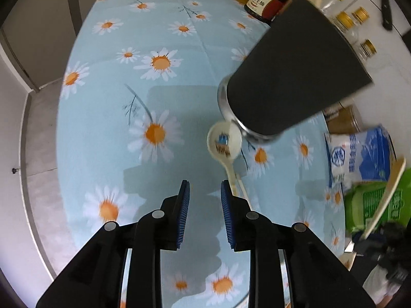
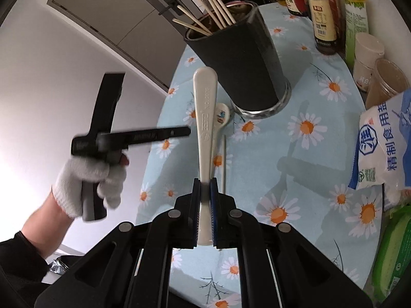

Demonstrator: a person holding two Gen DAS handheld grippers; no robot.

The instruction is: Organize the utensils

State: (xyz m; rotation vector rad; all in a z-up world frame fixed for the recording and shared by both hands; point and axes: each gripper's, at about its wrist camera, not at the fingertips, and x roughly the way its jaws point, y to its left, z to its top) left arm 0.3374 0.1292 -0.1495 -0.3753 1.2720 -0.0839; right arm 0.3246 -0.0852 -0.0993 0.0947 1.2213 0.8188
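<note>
**One spoon in hand, one left to lift**

Daisy-print cloth covers the tabletop [image 1: 108, 82], with sauce bottles [image 2: 322, 12] crowded at its far edge and a salt bag [image 2: 382, 148] off to the right of the right tool.

That right tool [image 2: 205, 187] has its pads pressed together on the handle of a white spoon [image 2: 205, 118], which stands up ahead of it, bowl end toward the holder [image 2: 246, 61]. The black holder sits just beyond the spoon's tip and already carries several chopsticks [image 2: 210, 12], so part of the sorting looks done.

Seen from the left wrist, the left tool [image 1: 205, 200] is spread partway with nothing between its pads. A small patterned spoon [image 1: 224, 143] lies on the cloth just ahead of it and slightly to its right, bowl touching or nearly touching the holder's metal base. A gloved hand [image 2: 90, 179] grips this tool.

By my reading, what remains is dropping the white spoon into the holder, then picking up the patterned spoon and a thin grey stick [image 2: 224, 164] lying beside it; I cannot tell what that stick is.
</note>
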